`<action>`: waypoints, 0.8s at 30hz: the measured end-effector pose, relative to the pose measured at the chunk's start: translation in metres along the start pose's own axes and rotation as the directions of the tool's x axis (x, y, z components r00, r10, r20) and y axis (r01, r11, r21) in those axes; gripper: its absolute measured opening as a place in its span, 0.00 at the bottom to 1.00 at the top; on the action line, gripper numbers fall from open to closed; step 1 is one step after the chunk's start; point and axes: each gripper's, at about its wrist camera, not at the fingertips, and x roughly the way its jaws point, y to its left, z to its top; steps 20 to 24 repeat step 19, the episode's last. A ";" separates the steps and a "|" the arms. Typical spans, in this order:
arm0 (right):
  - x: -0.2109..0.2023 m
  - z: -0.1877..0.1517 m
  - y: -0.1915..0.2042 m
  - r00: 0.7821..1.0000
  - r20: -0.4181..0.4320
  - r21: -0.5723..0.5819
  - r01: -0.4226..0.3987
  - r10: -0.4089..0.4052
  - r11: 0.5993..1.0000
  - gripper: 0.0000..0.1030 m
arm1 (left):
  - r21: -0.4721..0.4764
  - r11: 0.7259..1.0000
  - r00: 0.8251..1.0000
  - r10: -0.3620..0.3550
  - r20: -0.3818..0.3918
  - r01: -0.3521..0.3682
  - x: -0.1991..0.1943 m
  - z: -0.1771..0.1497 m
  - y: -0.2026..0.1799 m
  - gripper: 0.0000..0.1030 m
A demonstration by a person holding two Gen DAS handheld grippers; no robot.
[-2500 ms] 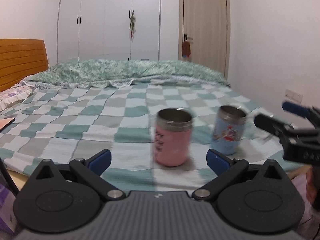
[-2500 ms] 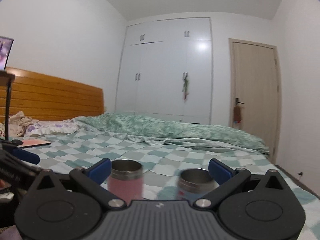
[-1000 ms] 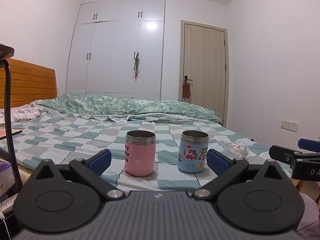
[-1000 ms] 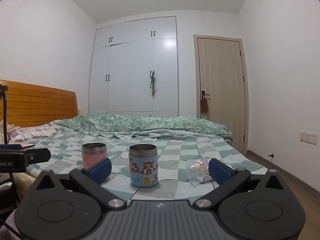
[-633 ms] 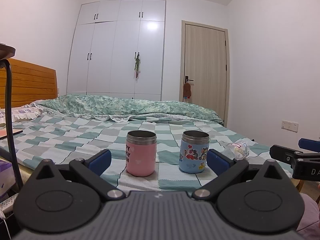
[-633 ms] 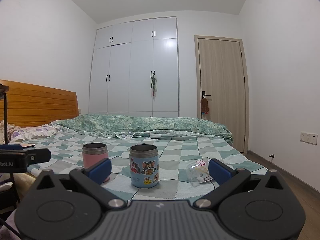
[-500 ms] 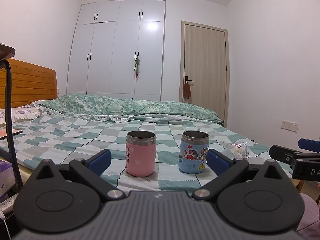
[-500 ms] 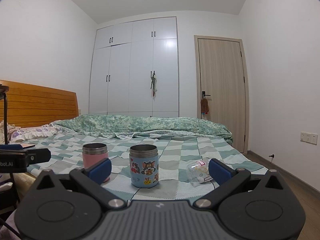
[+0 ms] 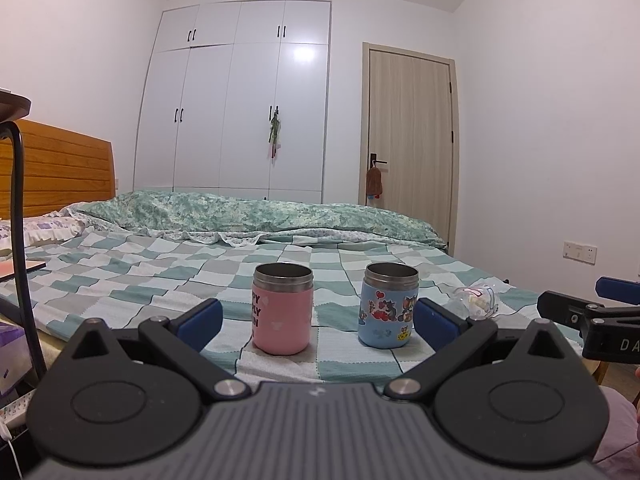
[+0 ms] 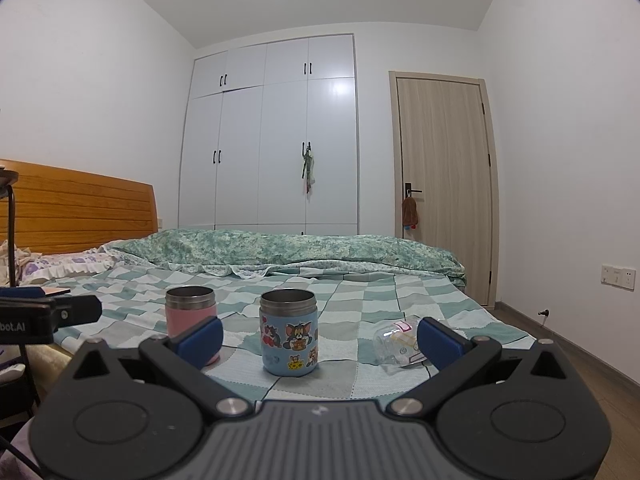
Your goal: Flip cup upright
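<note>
A pink cup (image 9: 282, 311) and a blue cartoon cup (image 9: 389, 305) stand upright, mouths up, on the checked bedspread (image 9: 160, 272). They also show in the right wrist view as the pink cup (image 10: 189, 307) and the blue cup (image 10: 289, 332). A clear plastic cup (image 9: 476, 301) lies on its side to the right of them; it also shows in the right wrist view (image 10: 397, 341). My left gripper (image 9: 316, 320) is open and empty, short of the cups. My right gripper (image 10: 320, 340) is open and empty, short of the blue cup.
The bed's near edge runs just under both grippers. A wooden headboard (image 9: 60, 168) stands at the left, a folded green quilt (image 9: 248, 216) at the back. A black stand pole (image 9: 22, 240) rises at the left. Wardrobe and door stand behind.
Both grippers have drawn back from the cups and levelled out since 2.5 s ago. Over the last second nothing has visibly moved.
</note>
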 end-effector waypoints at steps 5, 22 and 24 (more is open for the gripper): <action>0.000 0.000 0.000 1.000 0.001 0.000 -0.002 0.002 1.000 1.00 | 0.004 1.000 1.000 0.003 0.004 -0.003 0.000 0.000 -0.001 1.00; 0.000 -0.001 0.000 1.000 -0.002 -0.002 -0.002 0.002 1.000 1.00 | 0.005 1.000 1.000 0.019 -0.003 -0.019 0.002 0.000 -0.002 1.00; 0.000 -0.001 0.000 1.000 -0.002 -0.002 -0.002 0.002 1.000 1.00 | 0.005 1.000 1.000 0.019 -0.003 -0.019 0.002 0.000 -0.002 1.00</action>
